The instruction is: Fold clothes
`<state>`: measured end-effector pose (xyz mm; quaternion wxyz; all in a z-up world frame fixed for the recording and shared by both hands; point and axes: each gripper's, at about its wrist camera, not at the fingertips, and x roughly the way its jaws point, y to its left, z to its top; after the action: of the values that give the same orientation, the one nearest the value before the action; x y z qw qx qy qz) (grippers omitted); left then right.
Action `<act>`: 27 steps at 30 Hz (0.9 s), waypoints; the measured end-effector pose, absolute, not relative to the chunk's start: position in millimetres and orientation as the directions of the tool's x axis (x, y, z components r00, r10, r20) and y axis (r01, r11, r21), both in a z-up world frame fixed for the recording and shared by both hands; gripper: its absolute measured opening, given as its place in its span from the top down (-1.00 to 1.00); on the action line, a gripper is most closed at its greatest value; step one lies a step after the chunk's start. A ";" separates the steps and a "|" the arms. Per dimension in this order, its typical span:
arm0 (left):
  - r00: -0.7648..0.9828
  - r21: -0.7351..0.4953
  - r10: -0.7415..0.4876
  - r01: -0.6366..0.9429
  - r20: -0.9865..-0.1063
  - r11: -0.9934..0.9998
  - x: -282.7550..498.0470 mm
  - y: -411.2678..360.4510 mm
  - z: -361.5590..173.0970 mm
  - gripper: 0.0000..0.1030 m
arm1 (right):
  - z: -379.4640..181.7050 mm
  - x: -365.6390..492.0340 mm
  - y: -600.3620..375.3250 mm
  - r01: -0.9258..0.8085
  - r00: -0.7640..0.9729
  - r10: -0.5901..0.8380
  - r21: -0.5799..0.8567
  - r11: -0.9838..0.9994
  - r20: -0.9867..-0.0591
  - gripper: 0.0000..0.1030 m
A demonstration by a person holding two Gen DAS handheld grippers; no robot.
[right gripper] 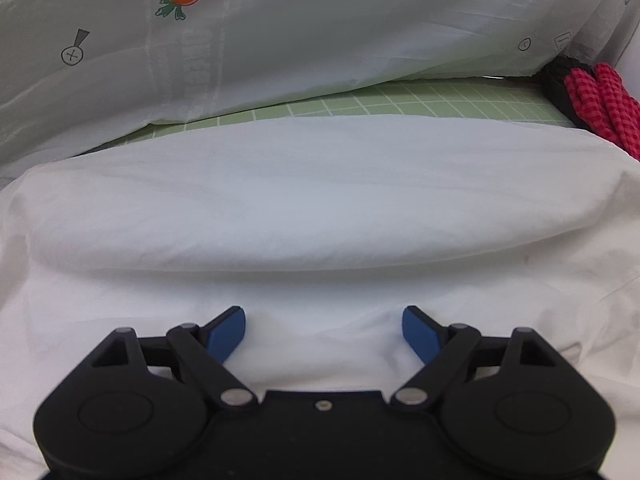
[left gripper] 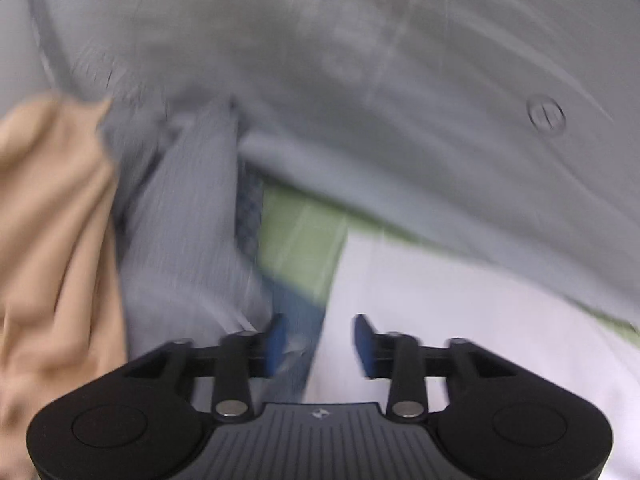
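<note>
Right wrist view, jaws wide over white garment [right gripper: 320, 200]

Soft, even light; left wrist view motion-blurred, right sharp, both fisheye-curved at edges.

Workbench: green grid cutting mat [right gripper: 420, 104] under heaped clothes [right gripper: 320, 200].

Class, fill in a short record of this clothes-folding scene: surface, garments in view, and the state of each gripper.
surface: green gridded cutting mat
main garment: white cotton garment, folded edge facing the mat
other clothes: beige cloth, grey ribbed fabric, red checked fabric
backdrop: white plastic sheet with carrot print
left gripper: open, nothing held
right gripper: open wide over the white garment, fingers empty
</note>
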<state>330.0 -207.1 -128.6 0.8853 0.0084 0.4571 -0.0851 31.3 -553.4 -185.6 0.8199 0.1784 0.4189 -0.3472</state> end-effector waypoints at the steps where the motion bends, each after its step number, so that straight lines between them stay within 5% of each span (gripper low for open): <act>1: 0.550 -0.054 -0.133 0.157 -0.825 0.986 319.2 -203.4 -132.0 -0.09 | -185.6 31.3 -552.7 0.718 0.408 -0.419 0.002 0.696 -0.811 -0.68; 8: 0.509 0.060 -0.012 0.125 -0.861 0.990 255.8 -187.7 -142.6 -0.49 | -186.3 33.7 -547.3 0.706 0.409 -0.412 -0.004 0.708 -0.814 -0.71; 13: 0.517 0.084 0.011 0.118 -0.856 0.989 249.0 -188.8 -149.6 -0.50 | -187.0 36.3 -541.6 0.699 0.412 -0.413 -0.009 0.715 -0.812 -0.74; 14: 0.520 0.098 0.019 0.124 -0.854 0.987 249.1 -189.3 -150.8 -0.46 | -186.9 36.5 -540.9 0.699 0.413 -0.414 -0.009 0.715 -0.811 -0.75; 16: 0.525 0.119 0.033 0.131 -0.851 0.984 248.1 -189.4 -152.9 0.09 | -186.3 36.9 -541.2 0.697 0.413 -0.412 -0.009 0.717 -0.812 -0.75; 17: 0.528 0.127 0.040 0.130 -0.849 0.983 248.0 -188.4 -153.5 0.89 | -185.7 37.3 -541.7 0.696 0.413 -0.411 -0.009 0.718 -0.813 -0.75; 24: 0.540 0.131 0.064 0.086 -0.839 0.988 254.3 -170.4 -153.1 0.90 | -180.3 37.9 -541.5 0.688 0.410 -0.402 -0.011 0.726 -0.819 -0.75; 27: 0.518 0.110 0.072 0.044 -0.852 0.993 251.0 -172.5 -138.5 0.65 | -171.3 32.8 -538.4 0.684 0.428 -0.394 0.006 0.730 -0.813 -0.75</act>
<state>251.0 -172.5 -138.5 0.8693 0.0588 0.4907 0.0080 32.8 -538.4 -171.3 0.8276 0.1704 0.4242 -0.3256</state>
